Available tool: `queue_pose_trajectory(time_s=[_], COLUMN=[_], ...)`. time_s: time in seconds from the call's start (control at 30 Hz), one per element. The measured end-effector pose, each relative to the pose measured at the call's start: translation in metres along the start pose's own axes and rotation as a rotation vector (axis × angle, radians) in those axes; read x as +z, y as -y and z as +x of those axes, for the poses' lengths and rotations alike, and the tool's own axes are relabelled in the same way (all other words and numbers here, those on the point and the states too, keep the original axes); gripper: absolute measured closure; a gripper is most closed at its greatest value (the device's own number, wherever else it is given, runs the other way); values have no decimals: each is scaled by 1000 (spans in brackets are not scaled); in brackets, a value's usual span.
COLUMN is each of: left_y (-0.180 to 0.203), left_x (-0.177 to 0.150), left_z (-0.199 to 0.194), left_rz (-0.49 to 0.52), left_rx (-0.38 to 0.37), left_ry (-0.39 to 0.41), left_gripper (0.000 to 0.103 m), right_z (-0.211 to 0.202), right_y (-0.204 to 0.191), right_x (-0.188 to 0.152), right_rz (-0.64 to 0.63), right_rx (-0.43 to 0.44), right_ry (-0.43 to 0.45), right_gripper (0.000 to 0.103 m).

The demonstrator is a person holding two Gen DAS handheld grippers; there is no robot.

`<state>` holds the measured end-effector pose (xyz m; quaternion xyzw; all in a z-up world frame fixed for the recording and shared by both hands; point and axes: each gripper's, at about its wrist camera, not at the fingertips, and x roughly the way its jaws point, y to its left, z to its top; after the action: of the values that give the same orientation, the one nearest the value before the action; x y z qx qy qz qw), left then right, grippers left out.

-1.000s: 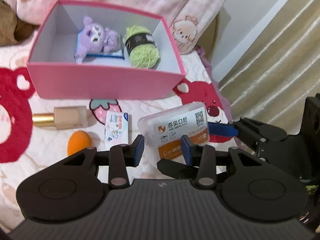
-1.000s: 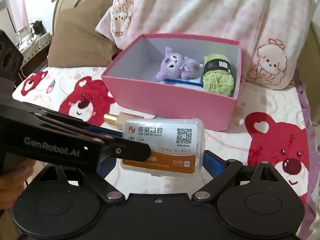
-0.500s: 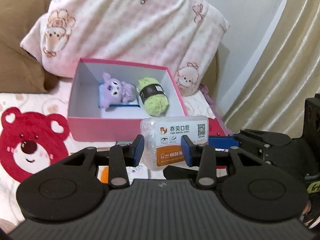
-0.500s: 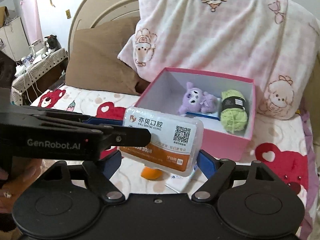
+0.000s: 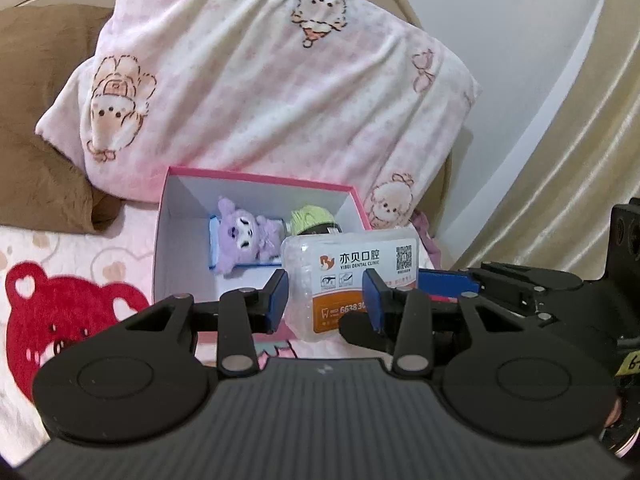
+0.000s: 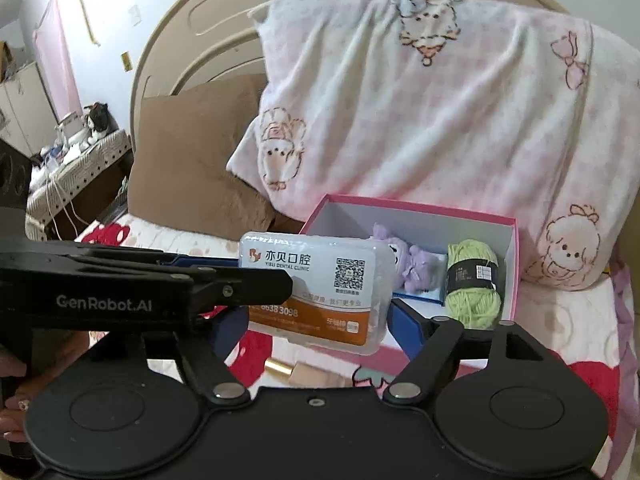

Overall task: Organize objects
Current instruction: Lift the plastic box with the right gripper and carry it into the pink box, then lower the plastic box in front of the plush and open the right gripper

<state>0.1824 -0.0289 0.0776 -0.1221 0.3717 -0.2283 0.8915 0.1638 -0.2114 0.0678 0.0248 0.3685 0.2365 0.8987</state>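
Note:
A clear plastic floss-pick box point(image 6: 320, 280) with a white and orange label is held in the air in front of the pink box point(image 6: 508, 320). It also shows in the left wrist view point(image 5: 352, 276). My right gripper point(image 6: 316, 320) is shut on it. My left gripper point(image 5: 325, 296) is open, and its fingers stand on either side of the box's left part; contact cannot be told. The pink box point(image 5: 160, 240) holds a purple plush toy point(image 5: 242, 240) and green yarn point(image 6: 472, 284).
A large pink pillow point(image 5: 260, 80) leans behind the box, with a brown pillow point(image 6: 192, 160) to its left. A foundation bottle point(image 6: 304, 372) lies on the bear-print bedsheet point(image 5: 60, 300) below the held box. A curtain point(image 5: 580, 160) hangs at right.
Both grippers have risen with the floss-pick box, from just above the bedsheet to the height of the pink box's rim. The views tilted up towards the pillows.

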Motion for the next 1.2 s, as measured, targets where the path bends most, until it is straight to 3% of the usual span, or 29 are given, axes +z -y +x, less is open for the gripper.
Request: queue_pose_trajectory(time_s=[0.33,0.63,1.2], left_y=[-31,-71,-82], left_x=[29,4,-20], left_z=[80,152,215], left_rz=[-93,-191,-188], left_rx=[15,3,60], left_ry=[-99,-198,-204], left_gripper=[64,65,65], right_z=[72,140,195], right_y=[55,84,119], right_x=[26,1,-24], right_rz=[138,187,199], right_rx=[12,-32,-90], right_ry=[-136,-244,-282], right_gripper=[30,32,42])
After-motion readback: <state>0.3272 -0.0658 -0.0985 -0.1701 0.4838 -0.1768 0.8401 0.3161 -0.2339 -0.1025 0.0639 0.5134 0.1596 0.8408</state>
